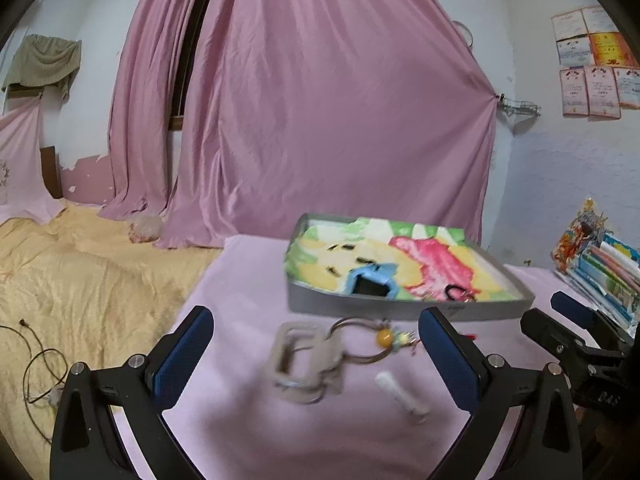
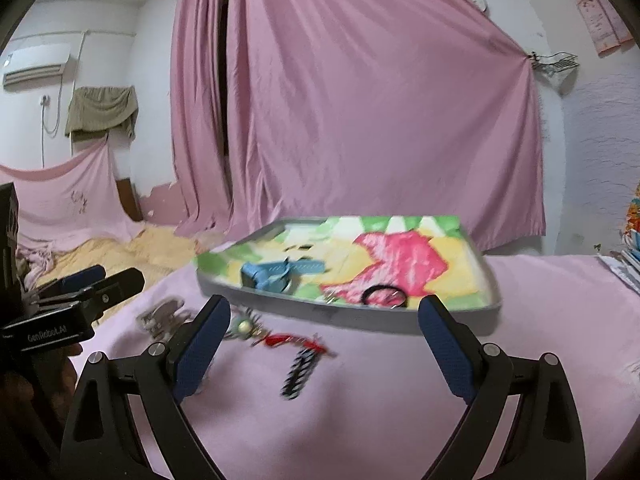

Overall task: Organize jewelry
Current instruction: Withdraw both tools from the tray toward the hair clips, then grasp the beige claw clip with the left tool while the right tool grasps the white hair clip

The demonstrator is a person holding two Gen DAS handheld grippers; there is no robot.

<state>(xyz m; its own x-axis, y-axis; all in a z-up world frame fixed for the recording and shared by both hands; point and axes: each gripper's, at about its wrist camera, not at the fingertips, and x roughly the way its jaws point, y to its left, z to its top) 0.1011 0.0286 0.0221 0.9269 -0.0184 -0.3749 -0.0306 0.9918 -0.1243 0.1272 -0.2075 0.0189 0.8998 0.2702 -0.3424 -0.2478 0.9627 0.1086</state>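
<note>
The left gripper (image 1: 316,334) hovers above a pink-covered worktop (image 1: 240,280), its blue-padded fingers (image 1: 182,360) spread wide and grasping nothing. Between them on the cloth lie a blurred pale clasp-like piece (image 1: 304,360), a thin bangle with a yellow bead (image 1: 370,338) and a small white stick-shaped item (image 1: 400,394).

The right gripper (image 2: 324,338) likewise hangs with its fingers (image 2: 202,350) released and empty. Before it on the pink cloth lie a red tasselled piece (image 2: 290,340) and a black-and-white striped item (image 2: 299,372); a beaded piece with a pale bead (image 2: 244,325) sits just beside the left-hand finger, and a silvery blurred ornament (image 2: 160,318) lies farther left.

Behind all this stands a shallow grey tray (image 2: 400,314) lined with a bright green, yellow and pink cloth. Inside it are a blue strap-like object (image 2: 272,272), a black ring (image 2: 382,294) near the front wall, and a few small dark pins (image 1: 344,247).

In the right wrist view the body of the left gripper carries the only legible writing, "GenRobot.AI" (image 2: 46,334). Printed sheets (image 1: 592,64) hang on the wall, their text too small to read.
</note>
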